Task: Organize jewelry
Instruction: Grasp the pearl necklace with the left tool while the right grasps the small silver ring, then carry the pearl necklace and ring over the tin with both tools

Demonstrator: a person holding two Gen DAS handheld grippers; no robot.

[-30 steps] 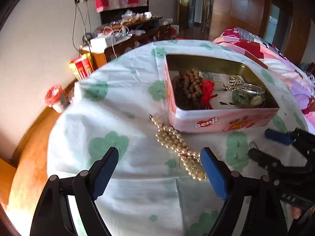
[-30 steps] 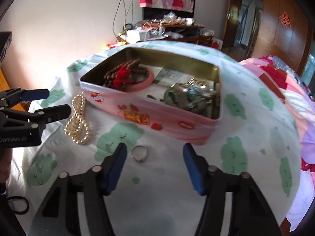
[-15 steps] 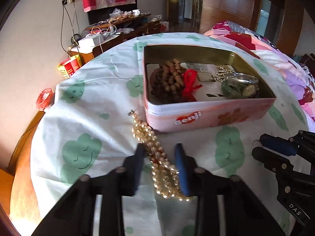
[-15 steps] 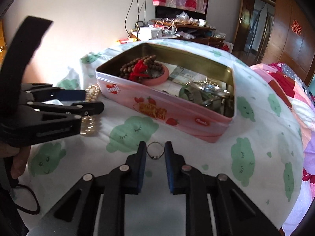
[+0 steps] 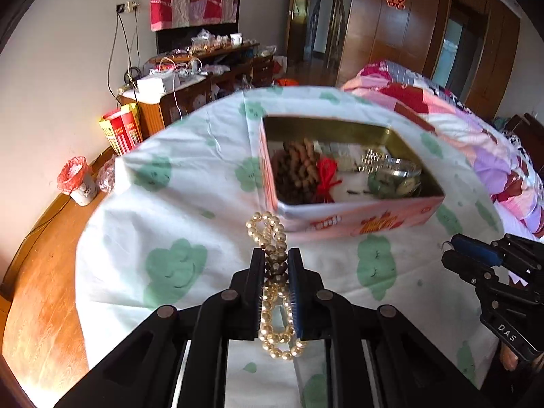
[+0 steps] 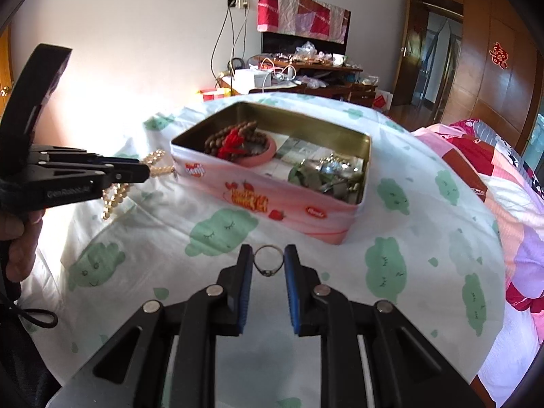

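Observation:
A pink open tin [image 5: 357, 219] [image 6: 272, 197] stands on a white cloth with green clouds. It holds brown wooden beads with a red tassel [image 5: 299, 170] [image 6: 234, 141] and green and silver pieces [image 5: 394, 178]. My left gripper [image 5: 276, 258] is shut on a pearl necklace [image 5: 268, 234] and holds it lifted just in front of the tin; the strand also shows in the right wrist view [image 6: 117, 193], hanging from the left gripper [image 6: 144, 171]. My right gripper [image 6: 268, 258] is shut on a thin silver ring [image 6: 268, 261], held above the cloth.
The cloth-covered table [image 5: 170, 204] drops off at the left to a wooden floor with a small bin [image 5: 76, 185]. A bed with a patterned quilt [image 5: 459, 129] lies to the right. A cluttered sideboard [image 5: 190, 81] stands against the far wall.
Both grippers closed from wide open: the left on the pearl necklace, the right on the ring. Both pieces have been lifted off the cloth.

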